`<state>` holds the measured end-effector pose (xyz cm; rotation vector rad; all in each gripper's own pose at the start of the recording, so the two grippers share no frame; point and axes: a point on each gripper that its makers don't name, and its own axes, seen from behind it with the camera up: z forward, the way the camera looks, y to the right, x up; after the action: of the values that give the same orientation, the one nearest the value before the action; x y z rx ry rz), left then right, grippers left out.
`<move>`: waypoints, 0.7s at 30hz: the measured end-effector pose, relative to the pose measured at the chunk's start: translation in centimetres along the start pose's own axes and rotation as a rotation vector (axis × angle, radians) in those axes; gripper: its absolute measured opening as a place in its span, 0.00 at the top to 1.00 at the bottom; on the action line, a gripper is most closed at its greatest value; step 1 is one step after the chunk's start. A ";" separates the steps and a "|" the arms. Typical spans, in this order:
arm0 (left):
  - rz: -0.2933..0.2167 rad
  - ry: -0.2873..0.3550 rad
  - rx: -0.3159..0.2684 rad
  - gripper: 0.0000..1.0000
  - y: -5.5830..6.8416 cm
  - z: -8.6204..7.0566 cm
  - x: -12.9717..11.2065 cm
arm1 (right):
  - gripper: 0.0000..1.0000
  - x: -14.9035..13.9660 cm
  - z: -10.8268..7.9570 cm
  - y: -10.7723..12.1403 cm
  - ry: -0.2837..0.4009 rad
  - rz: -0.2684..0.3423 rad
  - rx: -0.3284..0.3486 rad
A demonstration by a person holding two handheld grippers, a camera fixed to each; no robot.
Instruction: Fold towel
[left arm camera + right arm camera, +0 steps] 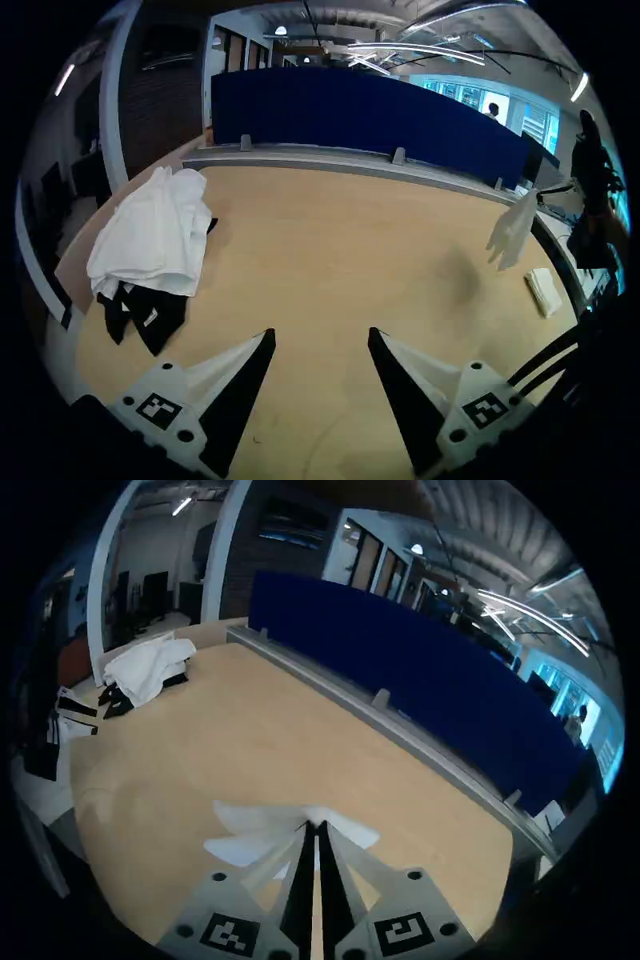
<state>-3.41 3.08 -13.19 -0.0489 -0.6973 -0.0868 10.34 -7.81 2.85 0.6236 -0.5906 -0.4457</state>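
The towel (248,820) is plain white, thin and kinda crumpled. It's pinched right at the tips of the right gripper (317,828), jaws closed on it, with cloth fanning out either side of them. Seen from the left gripper (320,334), the towel (512,232) hangs limp in the air, beyond its open jaws and well off to their right.

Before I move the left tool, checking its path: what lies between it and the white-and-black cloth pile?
Only bare light wooden tabletop, seen in the left gripper view, between the open left tool and the pile of white and black cloths.
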 end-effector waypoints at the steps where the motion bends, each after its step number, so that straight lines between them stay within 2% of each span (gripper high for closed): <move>1: 0.001 -0.001 0.001 0.15 0.1 0.0 0.0 | 0.97 -0.3 -0.2 0.6 -0.002 0.005 -0.006; 21: 0.013 -0.016 0.016 0.15 1.8 0.3 0.2 | 0.97 -8.2 -5.3 11.7 -0.063 0.071 -0.124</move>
<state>-3.29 4.90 -12.81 -0.0386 -0.7140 -0.0688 10.03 7.37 3.97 0.4700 -0.6382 -0.4328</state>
